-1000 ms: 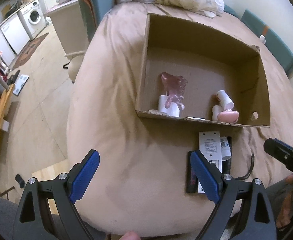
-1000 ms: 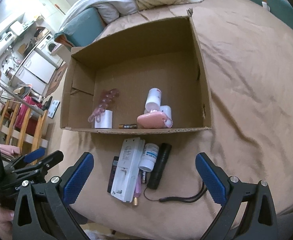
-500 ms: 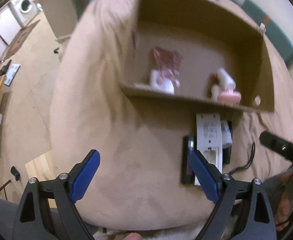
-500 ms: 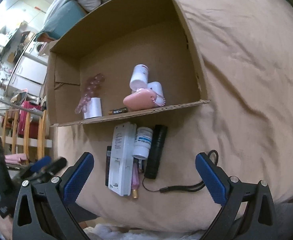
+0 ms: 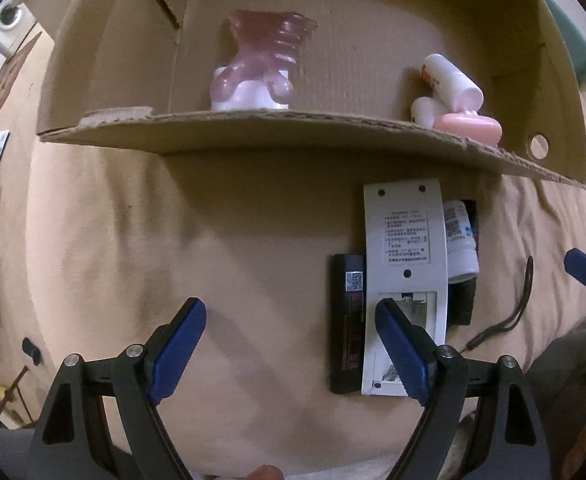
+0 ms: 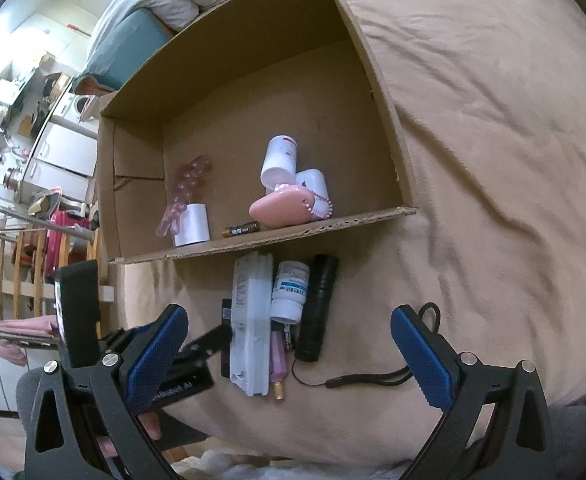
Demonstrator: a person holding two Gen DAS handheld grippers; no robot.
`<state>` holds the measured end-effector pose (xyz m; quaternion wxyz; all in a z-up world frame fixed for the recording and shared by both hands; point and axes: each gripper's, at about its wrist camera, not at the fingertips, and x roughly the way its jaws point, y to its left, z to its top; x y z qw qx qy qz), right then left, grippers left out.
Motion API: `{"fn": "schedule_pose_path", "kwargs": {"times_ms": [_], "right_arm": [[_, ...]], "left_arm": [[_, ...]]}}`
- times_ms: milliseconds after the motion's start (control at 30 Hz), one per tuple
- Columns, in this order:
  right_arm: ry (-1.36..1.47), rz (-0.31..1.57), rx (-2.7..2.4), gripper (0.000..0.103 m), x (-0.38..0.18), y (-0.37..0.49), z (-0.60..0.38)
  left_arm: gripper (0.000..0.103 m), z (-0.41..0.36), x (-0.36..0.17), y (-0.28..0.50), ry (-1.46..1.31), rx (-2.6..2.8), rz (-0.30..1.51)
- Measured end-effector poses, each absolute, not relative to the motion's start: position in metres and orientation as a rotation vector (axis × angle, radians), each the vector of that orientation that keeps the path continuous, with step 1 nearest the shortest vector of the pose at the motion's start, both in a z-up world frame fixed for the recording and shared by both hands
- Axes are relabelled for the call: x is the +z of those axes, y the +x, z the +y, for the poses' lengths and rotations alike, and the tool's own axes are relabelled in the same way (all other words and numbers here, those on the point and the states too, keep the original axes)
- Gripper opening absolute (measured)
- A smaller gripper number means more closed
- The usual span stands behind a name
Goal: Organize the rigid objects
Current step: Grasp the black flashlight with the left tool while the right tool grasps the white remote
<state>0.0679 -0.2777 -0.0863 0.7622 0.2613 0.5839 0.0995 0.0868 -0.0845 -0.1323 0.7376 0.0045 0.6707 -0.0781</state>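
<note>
A cardboard box (image 5: 293, 136) (image 6: 373, 80) lies on the tan bed cover. In it are a pink translucent object on a white base (image 5: 259, 76) (image 6: 185, 200), white bottles (image 5: 451, 80) (image 6: 279, 158), a pink case (image 5: 469, 128) (image 6: 283, 210) and a battery (image 6: 241, 230). In front of the box lie a white remote (image 5: 405, 264) (image 6: 251, 320), a slim black device (image 5: 349, 320), a white pill bottle (image 5: 459, 240) (image 6: 291, 292) and a black flashlight (image 6: 319, 308) with a cord. My left gripper (image 5: 289, 344) is open, its right finger over the remote. My right gripper (image 6: 285, 360) is open above the pile.
The bed edge runs below both grippers. Pillows and a duvet (image 6: 165, 4) lie beyond the box. A washing machine (image 5: 13, 24), wooden rack (image 6: 13, 264) and floor are at the left. The left gripper body (image 6: 81, 308) shows at the left of the right wrist view.
Both grippers have moved forward and down toward the pile in front of the box. The left gripper has come much closer to the remote. Both stay open.
</note>
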Motion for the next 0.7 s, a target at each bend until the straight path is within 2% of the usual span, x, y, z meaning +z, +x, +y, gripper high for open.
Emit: {"fn": "schedule_pose_path", "kwargs": {"times_ms": [133,600,667,700], "right_arm": [[0.563,1.277,0.223,0.103,-0.088,0.070,-0.273],[0.523,1.290,0.214,0.103,-0.091,0.071,-0.267],[0.523,1.294,0.209,0.103,-0.092,0.071,-0.268],[0.523,1.296,0.207,0.103,-0.093,0.071,-0.269]], "left_arm": [[0.085,-0.070,-0.137,0.095,-0.107,-0.153,1.510],[0.084,-0.086,-0.145,0.098,-0.019,-0.168,1.542],[0.076,-0.091,-0.146,0.097,0.001,-0.151,1.539],[0.058,-0.094,-0.147,0.095,0.008,-0.146,1.531]]}}
